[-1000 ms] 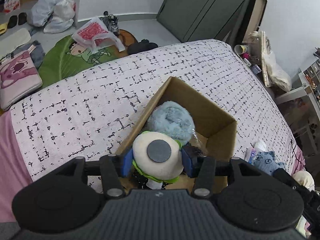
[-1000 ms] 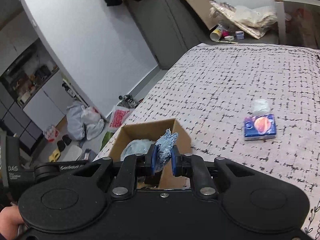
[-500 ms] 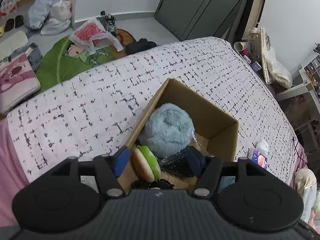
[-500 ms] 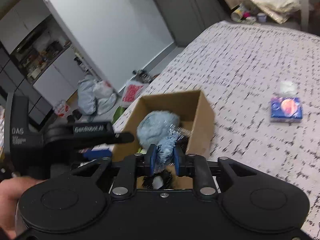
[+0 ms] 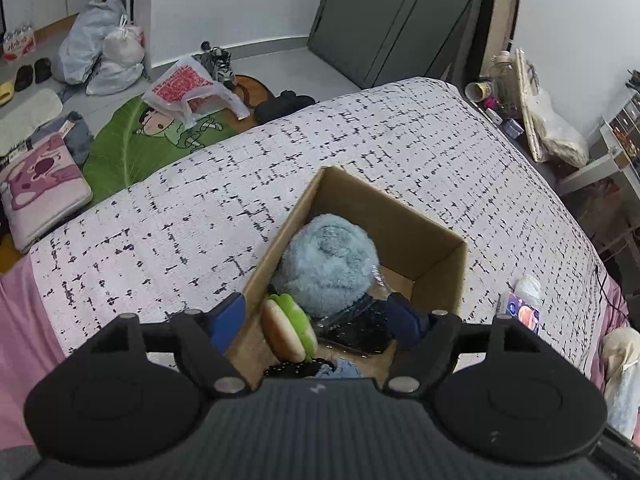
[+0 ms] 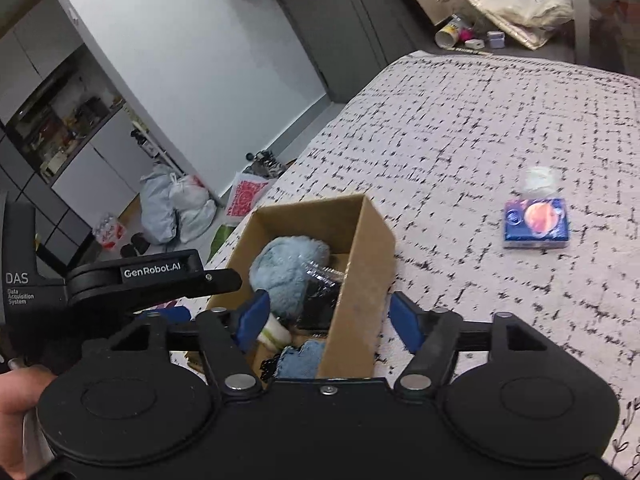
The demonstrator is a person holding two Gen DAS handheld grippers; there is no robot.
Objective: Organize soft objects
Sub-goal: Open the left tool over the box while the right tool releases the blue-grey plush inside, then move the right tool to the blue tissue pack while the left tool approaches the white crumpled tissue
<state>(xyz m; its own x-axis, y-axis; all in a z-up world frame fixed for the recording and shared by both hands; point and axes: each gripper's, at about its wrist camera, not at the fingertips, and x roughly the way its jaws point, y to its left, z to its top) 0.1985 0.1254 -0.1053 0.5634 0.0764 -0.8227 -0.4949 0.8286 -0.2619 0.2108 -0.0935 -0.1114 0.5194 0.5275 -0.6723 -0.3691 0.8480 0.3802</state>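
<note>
Held in cardboard box (image 5: 436, 240) on bed (image 5: 200, 216): blue plush (image 5: 332, 264), burger toy (image 5: 288, 330). Jaws of left gripper (image 5: 316, 316) and right gripper (image 6: 328, 320) spread, ungripping.

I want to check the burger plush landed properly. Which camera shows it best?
The left wrist view: the burger plush stands on edge inside the cardboard box, bun and green layer clear, beside the blue fluffy toy. The right wrist view shows only a pale sliver of it behind a finger.

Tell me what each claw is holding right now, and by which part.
Nothing. The left claw and right claw are both open above the cardboard box; the burger plush lies inside it.
</note>
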